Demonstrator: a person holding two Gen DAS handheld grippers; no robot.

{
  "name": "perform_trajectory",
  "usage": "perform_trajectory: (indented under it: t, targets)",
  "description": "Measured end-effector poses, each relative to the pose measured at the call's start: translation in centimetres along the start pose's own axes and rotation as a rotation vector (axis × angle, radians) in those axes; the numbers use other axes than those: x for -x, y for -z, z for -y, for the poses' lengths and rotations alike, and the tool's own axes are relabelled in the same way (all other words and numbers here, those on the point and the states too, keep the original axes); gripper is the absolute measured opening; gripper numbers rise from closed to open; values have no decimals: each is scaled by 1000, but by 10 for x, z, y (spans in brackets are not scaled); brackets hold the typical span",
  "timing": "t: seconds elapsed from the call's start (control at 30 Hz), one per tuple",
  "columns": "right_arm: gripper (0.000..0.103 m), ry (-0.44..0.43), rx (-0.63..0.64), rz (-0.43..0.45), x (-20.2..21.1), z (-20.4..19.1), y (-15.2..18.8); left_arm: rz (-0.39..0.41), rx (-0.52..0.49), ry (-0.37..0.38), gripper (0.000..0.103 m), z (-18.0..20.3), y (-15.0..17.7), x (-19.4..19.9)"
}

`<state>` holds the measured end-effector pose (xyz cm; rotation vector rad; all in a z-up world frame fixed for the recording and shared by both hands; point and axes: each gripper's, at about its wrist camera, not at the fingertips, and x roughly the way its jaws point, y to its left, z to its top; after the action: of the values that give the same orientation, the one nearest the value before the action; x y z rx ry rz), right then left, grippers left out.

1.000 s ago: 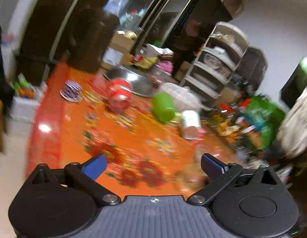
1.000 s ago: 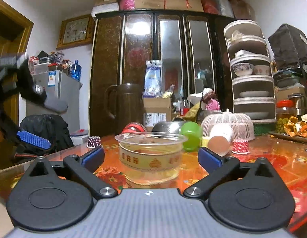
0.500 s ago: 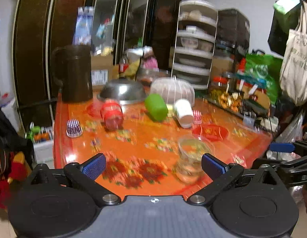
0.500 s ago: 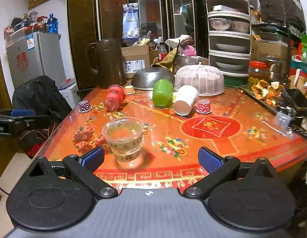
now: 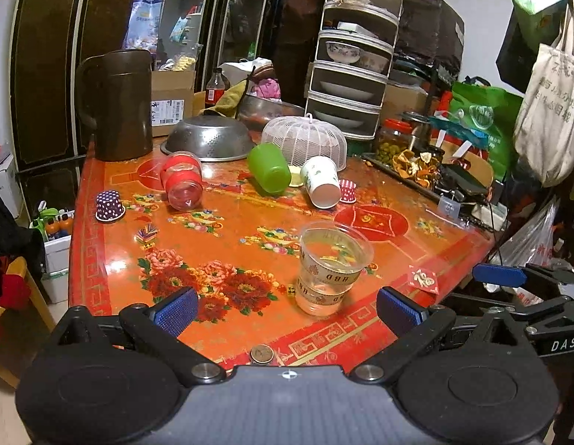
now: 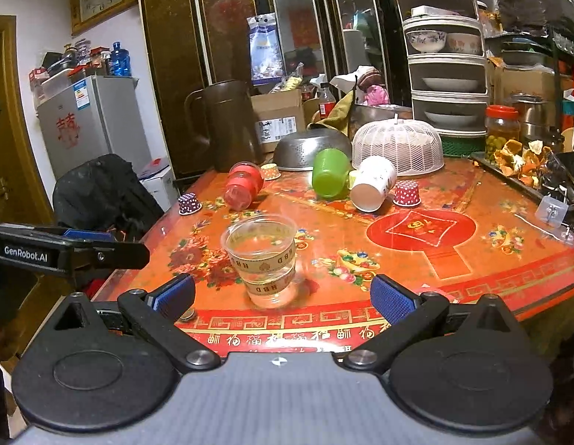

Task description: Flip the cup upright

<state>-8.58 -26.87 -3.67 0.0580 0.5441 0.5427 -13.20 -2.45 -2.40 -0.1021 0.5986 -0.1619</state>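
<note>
Near the front edge of the orange flowered table (image 5: 227, 244), a clear plastic cup (image 5: 333, 267) stands upright with its mouth up. In the left wrist view it sits just beyond the left gripper (image 5: 287, 306), closer to the right jaw than the left and touching neither; both jaws are spread wide with nothing between them. In the right wrist view the cup (image 6: 262, 257) stands just past the right gripper (image 6: 283, 294), a little nearer its left jaw, again apart from both. That gripper also gapes, holding nothing. Farther back lie a red jar (image 5: 181, 181), a green cup (image 5: 270, 168) and a white paper cup (image 5: 320, 181), all on their sides.
</note>
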Motion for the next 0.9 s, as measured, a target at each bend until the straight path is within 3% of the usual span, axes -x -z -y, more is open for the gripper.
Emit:
perform_trajectory:
  t: [0.9]
  targets:
    - [102,-49,-21,28,8,0,-2,-9,7,-6,103,-1,1,-2]
